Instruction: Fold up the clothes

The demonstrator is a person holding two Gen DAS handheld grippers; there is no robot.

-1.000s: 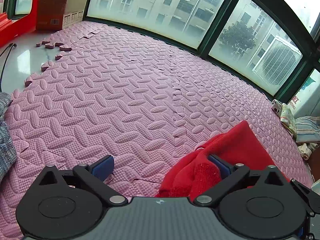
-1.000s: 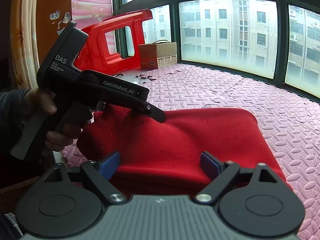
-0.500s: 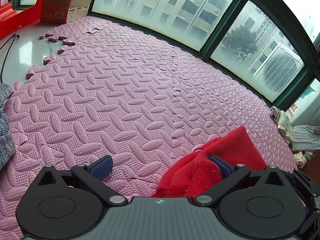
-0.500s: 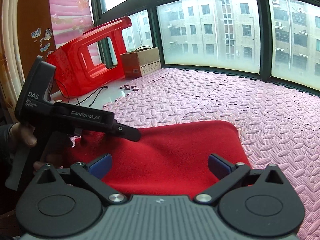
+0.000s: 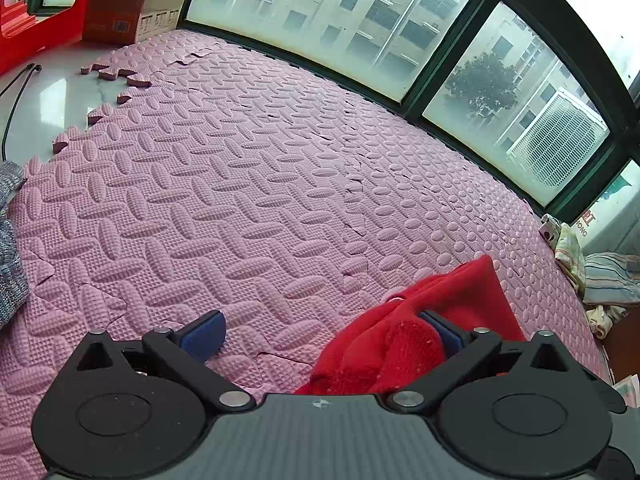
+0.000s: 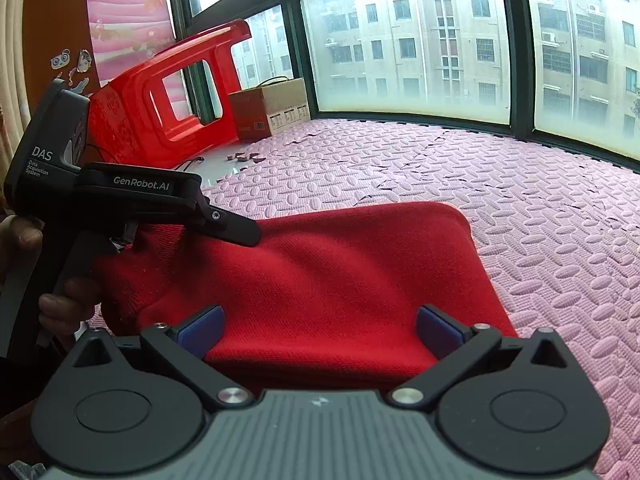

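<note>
Red garment [image 6: 344, 276] on the pink mat [image 5: 248, 184]
We see both claws released: left claw [image 5: 320, 332] beside bunched cloth, right claw [image 6: 320, 330] over it.

Mat [image 5: 248, 184]: pink foam, embossed herringbone of ribbed ovals; nearer the window frame [image 5: 416, 92] it switches to plain oval dots. Window frame dark green/black. Garment [image 6: 340, 272] on the mat: solid red, fine woven texture. Both grippers black with blue pads [image 6: 200, 330]; left gripper body carries white lettering. Red plastic stool [image 6: 168, 96] beyond the mat's far corner, faint floral emboss. Cardboard box [image 6: 266, 110] beside it: brown side, white end panel. Grey-blue heathered knit [image 5: 10, 248] at the mat's left edge. Striped pastel cloths [image 5: 608, 276] off the mat's right edge.
</note>
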